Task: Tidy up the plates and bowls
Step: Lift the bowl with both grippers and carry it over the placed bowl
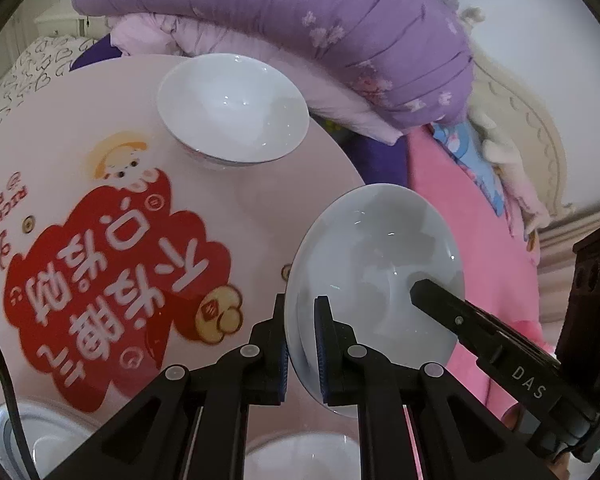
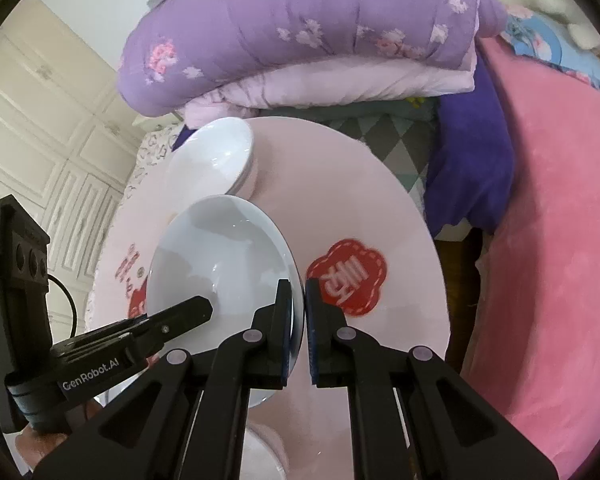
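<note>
A pale blue-white plate point(image 1: 376, 264) is held tilted above the round pink table point(image 1: 100, 120), gripped on opposite rims by both grippers. My left gripper point(image 1: 300, 320) is shut on the plate's left rim. My right gripper point(image 2: 299, 300) is shut on the plate's point(image 2: 220, 256) right rim; its finger also shows in the left wrist view point(image 1: 452, 312). A white bowl point(image 1: 232, 108) stands on the far side of the table, also in the right wrist view point(image 2: 216, 156). Another white dish point(image 1: 300, 456) lies at the near edge below the grippers.
The table carries a red printed sticker point(image 1: 112, 280). A metal-rimmed dish point(image 1: 40, 436) sits at the near left. Folded purple quilts point(image 1: 300, 20) and a pink blanket point(image 2: 560, 240) lie behind and right of the table on a bed.
</note>
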`<state>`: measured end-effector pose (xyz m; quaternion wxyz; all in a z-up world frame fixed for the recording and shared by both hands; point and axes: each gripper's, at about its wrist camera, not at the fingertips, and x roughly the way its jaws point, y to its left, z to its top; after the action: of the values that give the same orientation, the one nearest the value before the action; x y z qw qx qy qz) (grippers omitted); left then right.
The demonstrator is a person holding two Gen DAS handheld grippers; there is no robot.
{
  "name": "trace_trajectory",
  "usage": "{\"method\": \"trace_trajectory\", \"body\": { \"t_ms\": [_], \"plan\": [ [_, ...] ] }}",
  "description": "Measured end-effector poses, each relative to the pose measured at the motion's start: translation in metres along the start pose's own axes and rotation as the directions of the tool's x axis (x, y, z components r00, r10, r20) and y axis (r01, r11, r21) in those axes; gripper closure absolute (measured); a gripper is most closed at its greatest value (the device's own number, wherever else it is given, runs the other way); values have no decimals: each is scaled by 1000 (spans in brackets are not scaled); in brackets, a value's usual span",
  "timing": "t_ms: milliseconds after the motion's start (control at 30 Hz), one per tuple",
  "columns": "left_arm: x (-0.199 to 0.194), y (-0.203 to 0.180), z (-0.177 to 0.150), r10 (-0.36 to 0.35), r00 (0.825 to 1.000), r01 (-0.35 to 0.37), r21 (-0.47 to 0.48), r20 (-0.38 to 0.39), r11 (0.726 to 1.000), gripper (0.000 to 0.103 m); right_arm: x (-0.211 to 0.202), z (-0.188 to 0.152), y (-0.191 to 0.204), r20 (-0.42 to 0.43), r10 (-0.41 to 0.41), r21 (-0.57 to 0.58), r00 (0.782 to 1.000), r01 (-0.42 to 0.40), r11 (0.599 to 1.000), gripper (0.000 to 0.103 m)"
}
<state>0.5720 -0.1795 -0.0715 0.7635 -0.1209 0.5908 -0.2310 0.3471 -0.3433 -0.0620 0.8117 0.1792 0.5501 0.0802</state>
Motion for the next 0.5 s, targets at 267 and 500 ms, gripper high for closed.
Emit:
{"method": "trace_trajectory", "body": {
  "t_ms": [267, 500],
  "plan": [
    [-43, 2, -32, -20, 999, 21, 25, -35, 999, 96, -29, -35, 21, 7, -9, -36, 1000, 9, 999, 96],
    [-72, 2, -62, 6, 999, -4, 63, -36, 998, 96, -35, -69, 31, -30, 4, -53, 1000, -5, 999, 96]
  ]
}}
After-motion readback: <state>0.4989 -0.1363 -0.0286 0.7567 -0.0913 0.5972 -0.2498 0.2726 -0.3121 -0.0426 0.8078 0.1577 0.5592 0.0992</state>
